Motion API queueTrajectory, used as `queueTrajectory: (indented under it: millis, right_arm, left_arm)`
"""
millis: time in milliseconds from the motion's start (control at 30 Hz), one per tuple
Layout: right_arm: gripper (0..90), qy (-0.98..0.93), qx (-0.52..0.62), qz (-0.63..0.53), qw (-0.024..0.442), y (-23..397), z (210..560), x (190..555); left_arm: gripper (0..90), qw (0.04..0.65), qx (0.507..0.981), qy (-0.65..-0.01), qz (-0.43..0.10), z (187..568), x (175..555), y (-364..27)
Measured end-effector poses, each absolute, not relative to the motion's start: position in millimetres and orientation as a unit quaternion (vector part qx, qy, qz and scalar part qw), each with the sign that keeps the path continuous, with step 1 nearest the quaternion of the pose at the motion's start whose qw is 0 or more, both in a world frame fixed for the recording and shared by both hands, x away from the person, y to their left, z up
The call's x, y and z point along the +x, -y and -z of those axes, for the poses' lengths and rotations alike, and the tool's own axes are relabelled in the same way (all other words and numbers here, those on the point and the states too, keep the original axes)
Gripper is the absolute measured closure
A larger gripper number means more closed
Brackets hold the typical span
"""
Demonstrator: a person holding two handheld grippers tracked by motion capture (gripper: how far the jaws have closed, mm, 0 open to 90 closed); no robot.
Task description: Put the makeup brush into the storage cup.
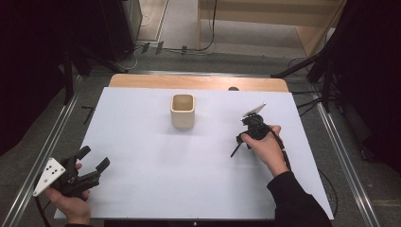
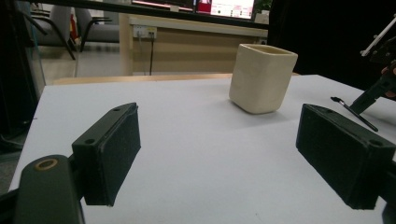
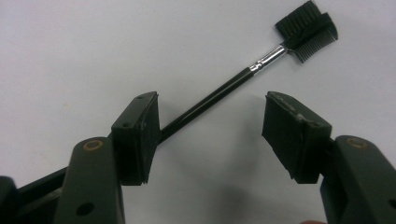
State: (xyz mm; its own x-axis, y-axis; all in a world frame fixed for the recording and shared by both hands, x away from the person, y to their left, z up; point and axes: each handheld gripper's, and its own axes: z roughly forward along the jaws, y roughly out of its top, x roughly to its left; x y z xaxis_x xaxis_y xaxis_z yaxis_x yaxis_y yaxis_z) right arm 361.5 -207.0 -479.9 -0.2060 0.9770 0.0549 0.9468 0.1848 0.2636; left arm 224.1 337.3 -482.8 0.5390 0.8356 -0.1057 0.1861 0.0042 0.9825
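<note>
Your white table point(image 1: 142, 156) is evenly lit from overhead; surroundings beyond it fall dark. The beige cup point(image 1: 182, 111) casts a soft shadow toward you. Near that cup, focus holds; your close jaws blur slightly.

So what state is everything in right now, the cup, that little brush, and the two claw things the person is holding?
Cup: upright, open top, looks empty, standing alone.
Brush: lying flat on the white table, not gripped, handle running beside one jaw of the right gripper.
Left gripper: jaws wide open, holding nothing, near the table's front left corner.
Right gripper: jaws open, lowered over the brush handle.
</note>
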Motion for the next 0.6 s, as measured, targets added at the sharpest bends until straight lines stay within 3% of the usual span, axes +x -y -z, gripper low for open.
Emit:
queueTrajectory:
  millis: [433,533,600]
  right_arm:
    - [47.5,-0.762,0.638,-0.097,0.063,198.9,483.5,367.7]
    - [52.1,-0.76,0.639,-0.094,0.066,199.3,483.0,368.4]
    - [62.3,-0.762,0.637,-0.093,0.065,199.9,482.0,368.0]
  left_arm:
    - [14.6,0.59,0.65,-0.393,-0.275,482.7,224.1,-338.2]
    - [14.6,0.59,0.65,-0.393,-0.275,482.8,224.2,-338.2]
    - [14.6,0.59,0.649,-0.393,-0.275,482.7,224.2,-338.1]
